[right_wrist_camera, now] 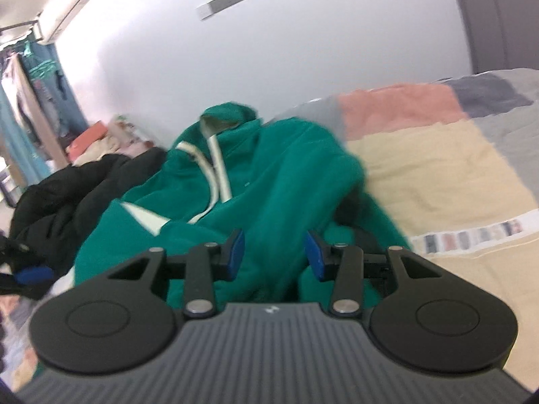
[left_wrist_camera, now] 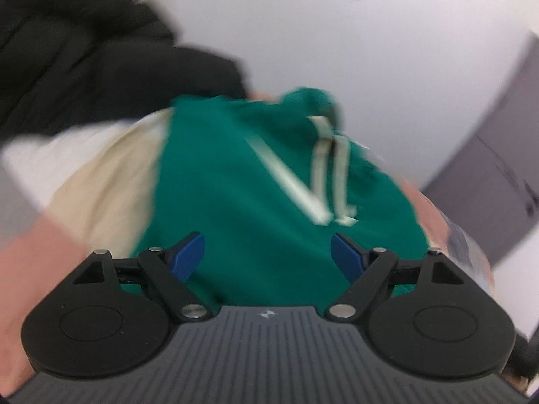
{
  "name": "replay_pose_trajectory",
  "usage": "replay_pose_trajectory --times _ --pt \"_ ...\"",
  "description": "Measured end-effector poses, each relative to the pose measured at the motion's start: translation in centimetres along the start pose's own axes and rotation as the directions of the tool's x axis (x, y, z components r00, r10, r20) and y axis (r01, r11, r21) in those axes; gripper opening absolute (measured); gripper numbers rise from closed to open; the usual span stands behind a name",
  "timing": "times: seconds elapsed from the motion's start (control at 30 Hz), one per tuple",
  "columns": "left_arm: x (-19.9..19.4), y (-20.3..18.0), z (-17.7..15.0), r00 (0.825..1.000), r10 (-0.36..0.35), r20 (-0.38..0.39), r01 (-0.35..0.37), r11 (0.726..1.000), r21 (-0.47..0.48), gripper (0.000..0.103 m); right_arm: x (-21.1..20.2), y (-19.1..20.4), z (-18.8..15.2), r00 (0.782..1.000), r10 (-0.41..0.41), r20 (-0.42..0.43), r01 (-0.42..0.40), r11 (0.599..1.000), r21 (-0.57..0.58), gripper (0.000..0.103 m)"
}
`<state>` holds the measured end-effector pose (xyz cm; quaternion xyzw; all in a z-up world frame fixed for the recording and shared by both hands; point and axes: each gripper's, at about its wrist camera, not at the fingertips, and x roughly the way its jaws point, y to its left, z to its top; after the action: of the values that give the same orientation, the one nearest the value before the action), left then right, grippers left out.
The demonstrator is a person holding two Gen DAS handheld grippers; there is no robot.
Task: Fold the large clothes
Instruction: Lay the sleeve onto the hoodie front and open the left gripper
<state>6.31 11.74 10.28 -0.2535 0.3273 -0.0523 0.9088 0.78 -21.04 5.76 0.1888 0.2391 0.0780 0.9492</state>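
A green hoodie (left_wrist_camera: 232, 181) with pale drawstrings lies crumpled on a patchwork bed cover (left_wrist_camera: 104, 181). My left gripper (left_wrist_camera: 267, 257) is open, its blue pads wide apart just above the green cloth, holding nothing. In the right wrist view the same hoodie (right_wrist_camera: 269, 175) lies bunched, hood toward the wall. My right gripper (right_wrist_camera: 274, 252) is open, with a fold of green cloth standing between its blue pads; the pads do not press it. The left gripper's blue pad (right_wrist_camera: 30, 274) shows at the far left edge.
A black puffy jacket (left_wrist_camera: 84, 60) lies beside the hoodie, also in the right wrist view (right_wrist_camera: 70, 195). The patchwork cover (right_wrist_camera: 438, 175) stretches to the right. More folded clothes (right_wrist_camera: 101, 141) lie by the white wall. A grey wardrobe (left_wrist_camera: 488, 175) stands at the right.
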Motion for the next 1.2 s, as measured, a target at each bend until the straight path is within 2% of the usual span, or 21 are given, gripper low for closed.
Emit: replay_pose_trajectory --times 0.03,0.07,0.17,0.23,0.3,0.33,0.4,0.43,0.57,0.63,0.83,0.97,1.1,1.2 --pt "0.3 1.3 0.3 1.0 -0.014 -0.002 0.014 0.999 -0.045 0.085 0.1 0.3 -0.2 1.0 0.012 -0.005 -0.012 1.0 -0.008 0.056" --pt "0.9 2.5 0.5 1.0 -0.031 0.001 0.031 0.996 -0.088 0.085 0.2 0.7 -0.3 1.0 0.023 -0.008 -0.024 1.0 -0.015 0.059" --pt "2.9 5.1 0.5 0.999 -0.038 -0.018 0.033 0.976 -0.216 0.084 0.5 1.7 -0.4 0.999 0.05 -0.005 -0.05 0.998 -0.046 0.061" --pt "4.4 6.4 -0.1 0.996 -0.084 -0.005 0.079 0.953 -0.292 0.084 0.8 2.3 -0.6 0.998 0.059 0.0 -0.059 0.995 -0.081 0.064" --pt "5.4 6.9 -0.7 0.995 -0.1 0.014 0.099 0.938 -0.332 0.078 1.5 2.9 -1.0 0.997 0.072 -0.015 -0.073 0.992 -0.107 0.065" --pt "5.9 7.2 -0.7 0.995 -0.101 0.016 0.1 0.933 -0.346 0.07 1.9 3.0 -1.3 0.997 0.068 -0.025 -0.07 0.99 -0.119 0.065" --pt "6.4 7.4 -0.6 0.996 -0.09 0.014 0.09 0.932 -0.352 0.053 2.7 3.4 -1.8 0.998 0.039 -0.051 -0.047 0.987 -0.154 0.065" --pt "7.0 7.3 -0.4 0.996 -0.083 0.012 0.082 0.932 -0.353 0.041 3.1 3.6 -2.0 0.998 0.024 -0.057 -0.033 0.985 -0.169 0.065" --pt "7.0 7.8 -0.1 0.996 -0.089 0.018 0.09 0.929 -0.359 0.022 4.8 4.1 -2.6 0.996 -0.005 -0.09 -0.015 0.975 -0.22 0.065" --pt "6.7 8.0 -0.2 0.994 -0.104 0.019 0.104 0.926 -0.364 0.019 5.0 4.3 -2.9 0.995 -0.002 -0.1 -0.022 0.97 -0.241 0.056" --pt "5.8 8.1 -0.2 0.994 -0.102 0.031 0.106 0.933 -0.344 0.014 4.3 5.0 -3.2 0.995 -0.011 -0.098 -0.017 0.958 -0.285 0.046" --pt "4.8 8.6 0.2 0.994 -0.1 0.051 0.111 0.93 -0.349 0.01 3.3 6.4 -2.8 0.997 -0.012 -0.071 -0.012 0.946 -0.325 0.043" --pt "2.9 9.2 0.8 0.994 -0.053 0.101 0.083 0.94 -0.331 0.01 1.4 8.6 -3.2 0.996 0.078 -0.049 -0.091 0.917 -0.389 0.043" --pt "2.4 9.7 1.1 0.995 -0.017 0.096 0.045 0.952 -0.304 0.01 1.1 9.8 -3.7 0.994 0.093 -0.061 -0.11 0.897 -0.428 0.043"
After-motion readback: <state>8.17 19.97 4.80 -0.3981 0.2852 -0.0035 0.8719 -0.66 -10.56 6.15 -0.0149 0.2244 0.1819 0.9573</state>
